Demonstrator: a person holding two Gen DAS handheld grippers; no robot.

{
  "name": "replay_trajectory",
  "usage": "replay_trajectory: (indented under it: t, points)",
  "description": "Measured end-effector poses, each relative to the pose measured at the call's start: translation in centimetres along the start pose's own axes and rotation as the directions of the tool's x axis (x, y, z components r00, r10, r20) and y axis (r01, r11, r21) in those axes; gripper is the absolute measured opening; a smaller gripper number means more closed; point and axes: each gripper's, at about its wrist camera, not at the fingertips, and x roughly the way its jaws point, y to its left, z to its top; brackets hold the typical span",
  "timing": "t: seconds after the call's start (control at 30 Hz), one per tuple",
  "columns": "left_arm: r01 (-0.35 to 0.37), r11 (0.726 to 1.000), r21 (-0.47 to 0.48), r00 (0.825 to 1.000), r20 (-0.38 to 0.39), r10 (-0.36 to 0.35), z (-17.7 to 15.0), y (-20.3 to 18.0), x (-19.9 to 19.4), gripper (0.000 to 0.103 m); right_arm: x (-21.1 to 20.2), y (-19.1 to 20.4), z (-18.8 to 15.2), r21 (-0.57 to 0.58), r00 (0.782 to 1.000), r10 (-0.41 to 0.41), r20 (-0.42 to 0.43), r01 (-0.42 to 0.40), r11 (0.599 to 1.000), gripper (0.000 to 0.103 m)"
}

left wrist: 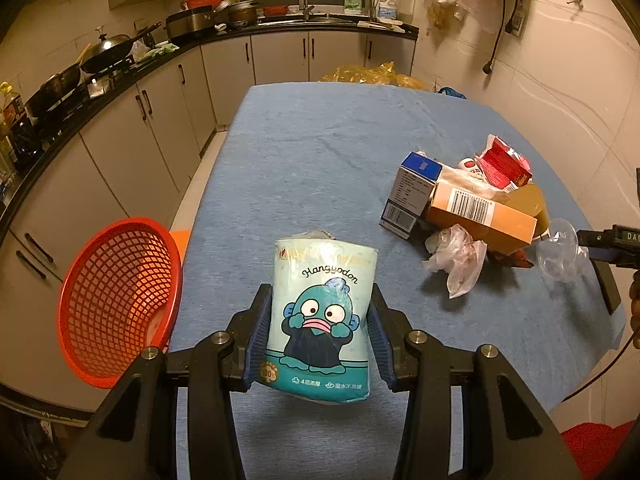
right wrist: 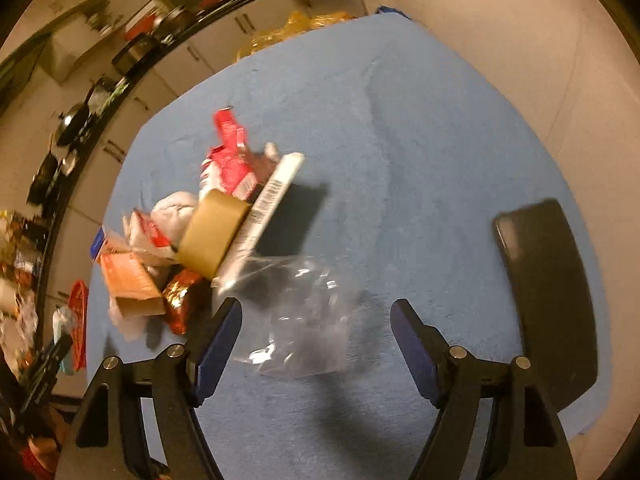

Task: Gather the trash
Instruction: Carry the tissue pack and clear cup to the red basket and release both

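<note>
Two grippers work over a blue-clothed table (left wrist: 320,152); the left gripper (left wrist: 320,340) is clamped on a pale teal tissue pack (left wrist: 322,320) printed with a wide-eyed cartoon fish and the word Hangyodon, its blue pads pressing both long sides while the pack stands upright above the cloth; a red mesh basket (left wrist: 116,300) sits tilted at the table's left edge, just beside that gripper. Ahead and to the right lies the trash pile (left wrist: 464,204): a blue-and-white carton, an orange box with a barcode, a red wrapper, crumpled white plastic; a clear plastic bag (right wrist: 304,316) lies at its near edge. The right wrist view is smeared by motion, so the pile's labels are unreadable there, and the clear bag's outline is hard to trace against the cloth. The right gripper (right wrist: 316,320) has its jaws spread wide, the clear bag lying between them without either pad pressing it; a black phone (right wrist: 548,300) rests on the cloth to its right.
</note>
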Motion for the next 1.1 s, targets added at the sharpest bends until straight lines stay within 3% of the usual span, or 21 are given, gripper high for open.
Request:
replay_trajectory:
  t: [0.1, 0.27, 0.3, 0.37, 0.4, 0.57, 0.8, 0.97, 1.1]
  points:
    - [-0.001, 1.000, -0.006, 1.000, -0.010, 0.001, 0.0, -0.1, 0.3, 0.044, 1.1, -0.7, -0.1, -0.011, 1.000, -0.005, -0.022, 0.004, 1.000, 0.087]
    - [-0.004, 1.000, -0.004, 1.000, -0.016, 0.004, 0.1, -0.7, 0.7, 0.044, 2.7, -0.5, -0.4, 0.015, 0.993, 0.111, -0.041, -0.110, 0.994, 0.087]
    - [-0.004, 1.000, 0.000, 1.000, -0.017, 0.004, 0.1, -0.9, 0.7, 0.044, 2.9, -0.2, -0.5, 0.014, 0.991, 0.126, -0.040, -0.125, 0.992, 0.083]
    - [-0.004, 1.000, 0.005, 1.000, -0.019, 0.004, 0.1, -1.1, 0.8, 0.044, 2.9, 0.4, -0.7, 0.010, 0.982, 0.183, -0.046, -0.183, 0.983, 0.066]
    - [-0.003, 1.000, 0.007, 1.000, -0.020, 0.003, 0.1, -1.3, 0.9, 0.044, 2.9, 0.7, -0.7, 0.006, 0.976, 0.209, -0.056, -0.209, 0.978, 0.051]
    - [-0.004, 1.000, 0.000, 1.000, -0.019, 0.004, 0.2, -1.6, 1.1, 0.044, 2.6, 2.8, -1.1, -0.086, 0.977, 0.192, -0.089, -0.200, 0.976, 0.050]
    - [-0.008, 1.000, -0.022, 1.000, -0.005, 0.008, 0.4, -1.0, 0.4, 0.044, -0.6, 5.2, -2.3, -0.161, 0.979, 0.202, -0.038, -0.206, 0.965, 0.050]
    - [-0.018, 0.998, -0.054, 1.000, 0.018, 0.019, 0.5, 0.6, -0.7, 0.044, -3.2, 9.6, -2.2, -0.258, 0.967, 0.253, -0.008, -0.247, 0.934, 0.050]
    - [-0.036, 0.995, -0.096, 0.999, 0.028, 0.039, 0.4, 2.9, -1.4, 0.045, -3.0, 13.6, -2.2, -0.315, 0.952, 0.304, -0.037, -0.300, 0.901, 0.050]
